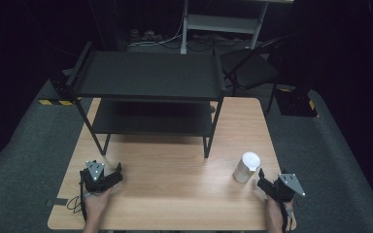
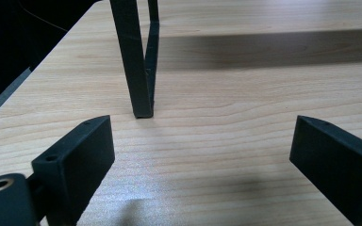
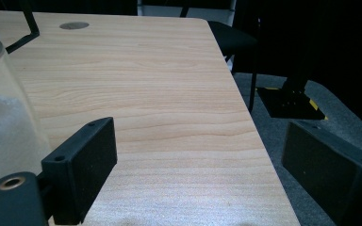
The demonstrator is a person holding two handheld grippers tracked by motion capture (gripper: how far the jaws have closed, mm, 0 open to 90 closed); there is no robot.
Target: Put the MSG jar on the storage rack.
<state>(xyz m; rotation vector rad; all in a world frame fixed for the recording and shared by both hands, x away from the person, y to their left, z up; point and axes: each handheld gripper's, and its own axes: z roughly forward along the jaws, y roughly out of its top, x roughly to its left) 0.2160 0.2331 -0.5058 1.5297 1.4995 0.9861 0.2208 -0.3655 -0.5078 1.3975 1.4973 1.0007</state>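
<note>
Jaws released on both; my right gripper [image 1: 263,180] just beside cup [image 1: 246,166], lined for grab; left gripper [image 1: 108,173] idle on surface [image 1: 175,184].

In the right gripper view, the white cup [image 3: 2,127] is cut off at nine o'clock by the frame edge. In the left gripper view, the shelf leg [image 2: 134,61] is cropped at twelve o'clock. The lower shelf [image 1: 150,119] is largely shadowed.

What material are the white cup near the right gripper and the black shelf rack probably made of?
The white cup looks like frosted, matt plastic, since the right gripper view shows it cloudy and half see-through. The black shelf rack seems to be painted metal, with thin, straight, square-edged legs and a dull, even finish.
</note>
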